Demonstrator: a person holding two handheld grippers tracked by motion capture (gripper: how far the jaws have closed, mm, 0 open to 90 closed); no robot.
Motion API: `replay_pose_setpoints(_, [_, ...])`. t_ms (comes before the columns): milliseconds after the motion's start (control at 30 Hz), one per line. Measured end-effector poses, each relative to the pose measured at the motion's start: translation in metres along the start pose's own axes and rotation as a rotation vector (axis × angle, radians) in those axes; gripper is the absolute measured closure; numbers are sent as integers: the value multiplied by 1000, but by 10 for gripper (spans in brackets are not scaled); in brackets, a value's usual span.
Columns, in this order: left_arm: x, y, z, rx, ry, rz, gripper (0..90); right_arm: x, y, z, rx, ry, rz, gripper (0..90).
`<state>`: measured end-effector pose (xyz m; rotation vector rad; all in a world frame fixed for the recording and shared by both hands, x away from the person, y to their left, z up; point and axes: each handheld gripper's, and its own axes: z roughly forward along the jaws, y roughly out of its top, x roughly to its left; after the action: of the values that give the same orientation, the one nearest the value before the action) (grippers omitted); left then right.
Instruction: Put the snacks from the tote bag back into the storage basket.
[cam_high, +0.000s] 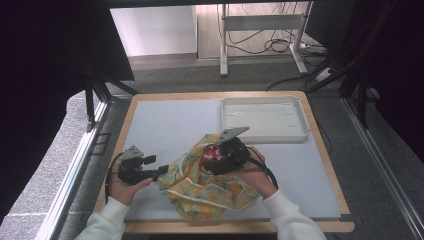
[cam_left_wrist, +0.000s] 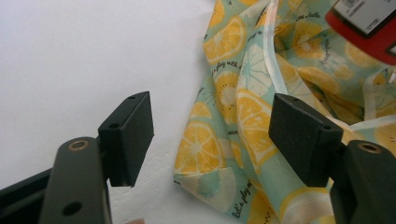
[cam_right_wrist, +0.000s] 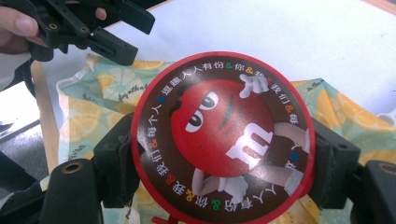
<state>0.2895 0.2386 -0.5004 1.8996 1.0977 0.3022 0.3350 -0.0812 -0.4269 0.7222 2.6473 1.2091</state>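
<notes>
just a round red candy tin (cam_right_wrist: 220, 137)

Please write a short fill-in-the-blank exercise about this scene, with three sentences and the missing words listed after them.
1. The right gripper is shut on a round red ____.
2. The fabric bag is printed with slices of ____.
3. The white tray lies at the far ____ side of the table in the high view.

Missing words: container; lemon; right
</notes>
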Motion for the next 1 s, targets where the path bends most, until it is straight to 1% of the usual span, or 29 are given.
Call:
replay_pose_setpoints(300, [0, 0, 1, 1, -3, 5, 314, -4, 3, -11, -26, -17, -2, 253])
replay_pose_setpoints(633, [-3, 0, 3, 8, -4, 17, 313, -10, 5, -20, -51, -25, 13, 253])
replay_pose_setpoints(1000, [-2, 0, 3, 8, -3, 15, 312, -17, 6, -28, -70, -42, 32, 253])
